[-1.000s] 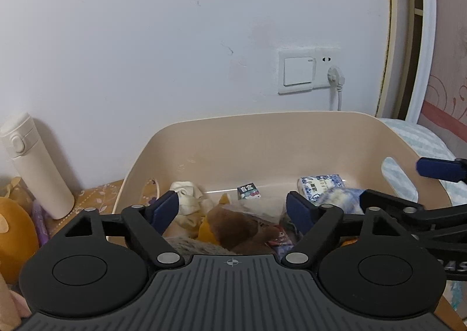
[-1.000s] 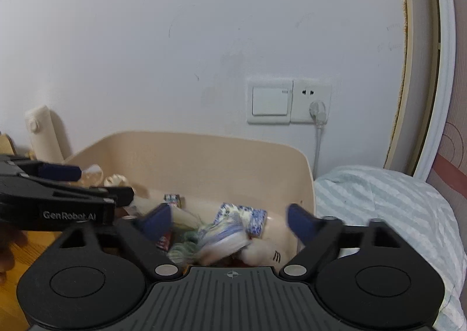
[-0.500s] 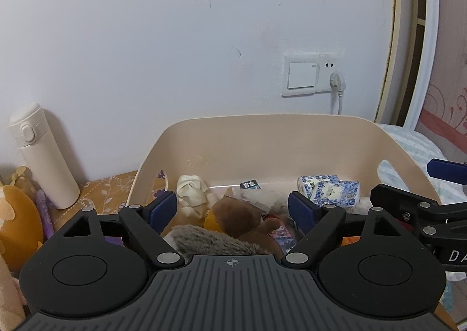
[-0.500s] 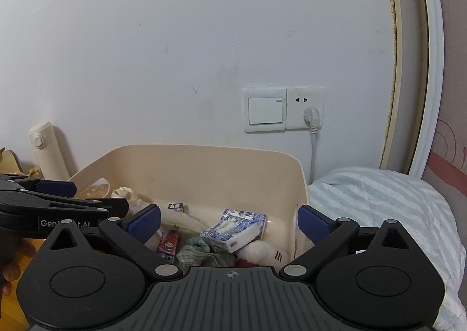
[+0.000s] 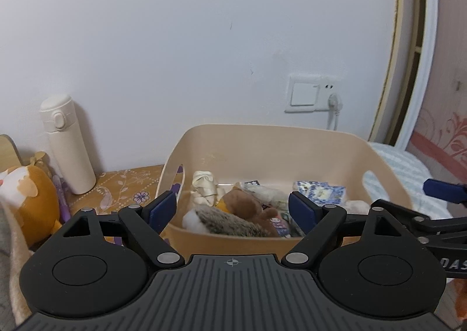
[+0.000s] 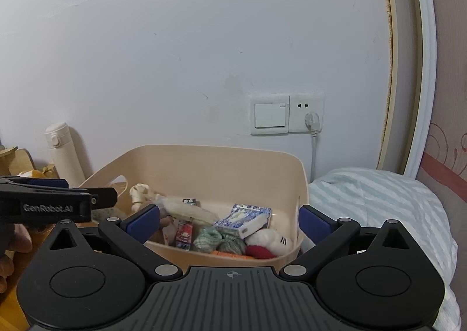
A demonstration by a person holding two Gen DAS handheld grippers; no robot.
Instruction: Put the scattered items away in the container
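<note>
Both tools have pulled back from the beige bin (image 5: 271, 138).
Left tool (image 5: 232, 208) and right tool (image 6: 229, 220) gape apart, empty; tissue pack (image 6: 243, 219) lies inside.

Left gripper (image 6: 96, 198) reads "GenRobot.AI" (white print).
</note>
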